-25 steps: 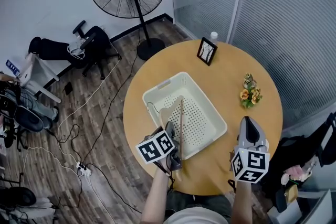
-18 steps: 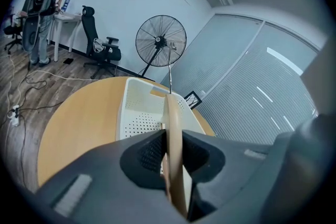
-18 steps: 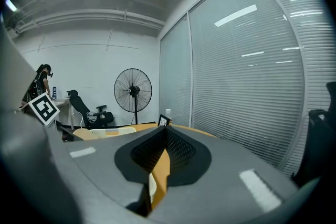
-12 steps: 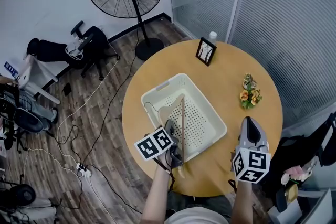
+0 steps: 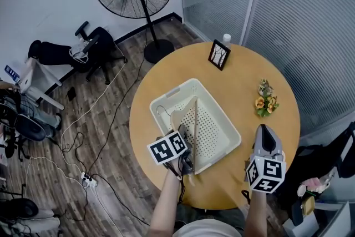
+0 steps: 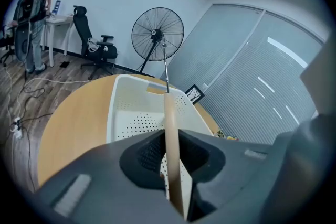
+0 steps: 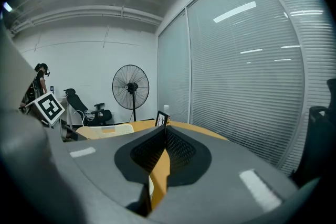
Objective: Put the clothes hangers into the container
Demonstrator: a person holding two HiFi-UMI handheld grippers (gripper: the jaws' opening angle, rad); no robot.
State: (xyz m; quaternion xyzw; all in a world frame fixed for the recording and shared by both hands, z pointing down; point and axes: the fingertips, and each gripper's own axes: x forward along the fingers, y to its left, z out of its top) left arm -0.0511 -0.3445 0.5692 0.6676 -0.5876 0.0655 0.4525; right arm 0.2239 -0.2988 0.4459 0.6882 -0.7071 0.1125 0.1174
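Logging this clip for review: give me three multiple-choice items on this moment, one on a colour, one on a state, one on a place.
1. What colour is the basket?
A. blue
B. white
C. black

2. What state is the left claw in?
A. shut on the hanger
B. open, empty
C. shut, empty

3. Where is the frame?
A. in the basket
B. in the left claw
C. on the table, by the bottle

Answers:
1 B, its perforated walls and floor are white.
2 A, the left gripper view shows the jaws pressed on the wooden bar.
3 C, the head view shows it upright near the table's far edge.
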